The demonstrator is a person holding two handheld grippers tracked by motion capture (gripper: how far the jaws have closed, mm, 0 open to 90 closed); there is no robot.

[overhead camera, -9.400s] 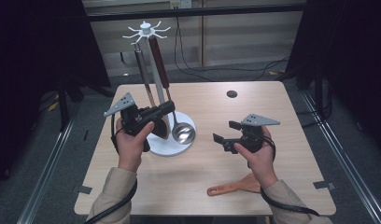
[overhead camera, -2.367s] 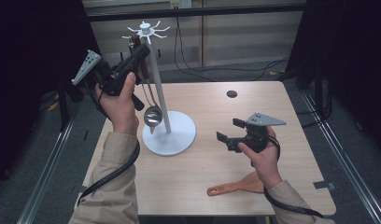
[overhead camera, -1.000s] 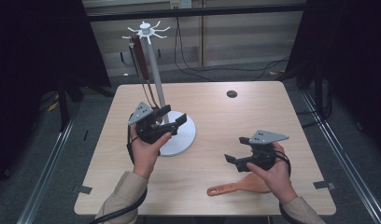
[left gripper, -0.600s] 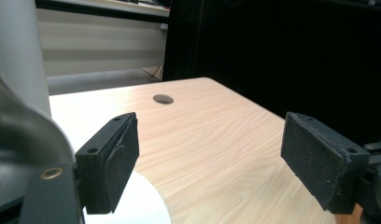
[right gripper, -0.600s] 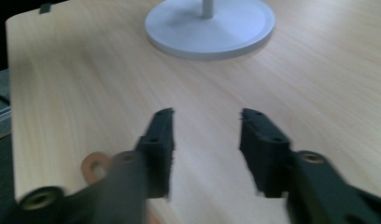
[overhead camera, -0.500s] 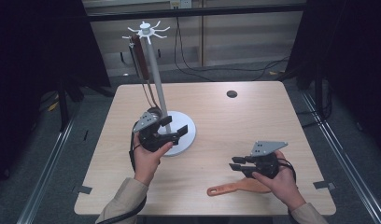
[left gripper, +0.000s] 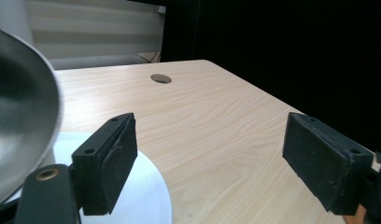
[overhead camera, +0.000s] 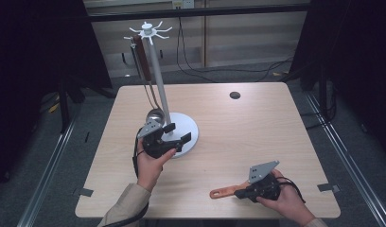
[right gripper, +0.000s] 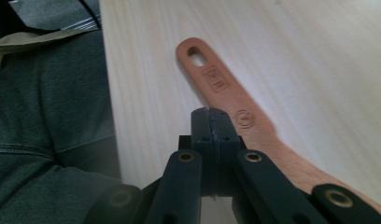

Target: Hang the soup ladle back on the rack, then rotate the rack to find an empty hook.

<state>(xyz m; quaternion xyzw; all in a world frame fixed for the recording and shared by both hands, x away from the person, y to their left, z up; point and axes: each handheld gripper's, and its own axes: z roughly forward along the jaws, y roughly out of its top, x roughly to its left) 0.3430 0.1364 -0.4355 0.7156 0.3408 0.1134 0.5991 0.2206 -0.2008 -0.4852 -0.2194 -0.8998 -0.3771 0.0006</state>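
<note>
Black jaws of the right tool (overhead camera: 241, 193) are pressed together, gripping nothing, beside the brown spatula (right gripper: 226, 95) lying flat near the tabletop's near edge. The left tool (overhead camera: 174, 138) is held wide over the white rack (overhead camera: 188, 135) base, where a ladle (overhead camera: 155, 115) is already hung; the spatula is judged left to hang.

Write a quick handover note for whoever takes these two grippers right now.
Left gripper: open, empty, over the round white base of the white utensil stand.
Right gripper: shut, empty, jaws over the flat orange-brown spatula handle, not gripping it.
Done: the steel ladle with the brown handle hangs on the stand.
Left: the spatula lies flat near the wooden table's front edge; probably open, grip it and hang it too.
</note>
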